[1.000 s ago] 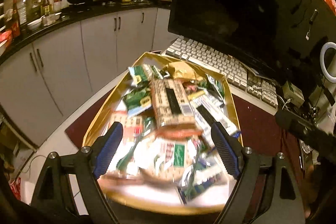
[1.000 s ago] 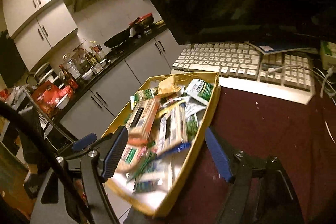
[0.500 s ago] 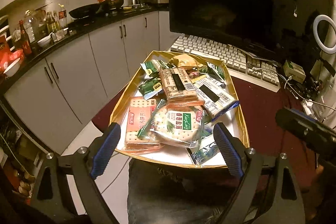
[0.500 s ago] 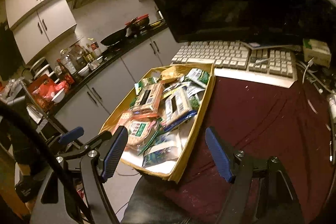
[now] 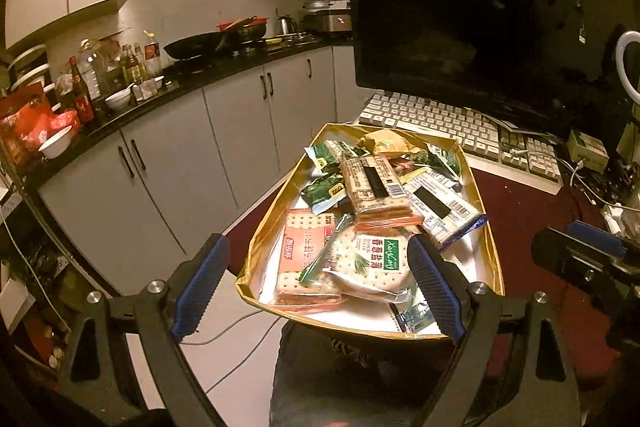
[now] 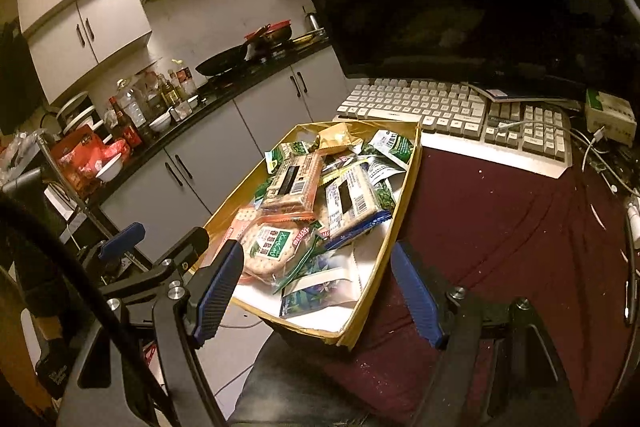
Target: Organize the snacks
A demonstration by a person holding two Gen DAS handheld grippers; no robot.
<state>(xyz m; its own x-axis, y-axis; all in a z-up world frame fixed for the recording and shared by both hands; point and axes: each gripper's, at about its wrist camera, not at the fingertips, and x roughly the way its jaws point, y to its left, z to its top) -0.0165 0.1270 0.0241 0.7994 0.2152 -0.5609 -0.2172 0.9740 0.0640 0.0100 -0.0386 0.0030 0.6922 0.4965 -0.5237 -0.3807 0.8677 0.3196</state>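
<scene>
A gold cardboard tray point(image 5: 490, 227) point(image 6: 404, 191) full of several snack packets sits on the dark red tablecloth, hanging over the table's near edge. On top lie a round cracker pack with a green label point(image 5: 376, 259) point(image 6: 268, 247), a red cracker pack point(image 5: 304, 255), a long biscuit pack with a barcode point(image 5: 374, 185) point(image 6: 294, 179) and a blue-edged pack point(image 5: 440, 205) point(image 6: 352, 203). My left gripper point(image 5: 318, 285) is open, held back in front of the tray's near end. My right gripper point(image 6: 316, 295) is open too, at the tray's near right corner, holding nothing.
A white keyboard point(image 5: 452, 121) point(image 6: 448, 111) and a large dark monitor point(image 5: 460, 7) stand behind the tray. Cables and a small box point(image 6: 610, 115) lie at the right. Kitchen cabinets and a cluttered counter point(image 5: 120, 95) run along the left. A person's knee point(image 6: 304, 383) is below the tray.
Both grippers have pulled back and up from the tray, so it looks smaller and farther. Both stay open. The snacks have not moved.
</scene>
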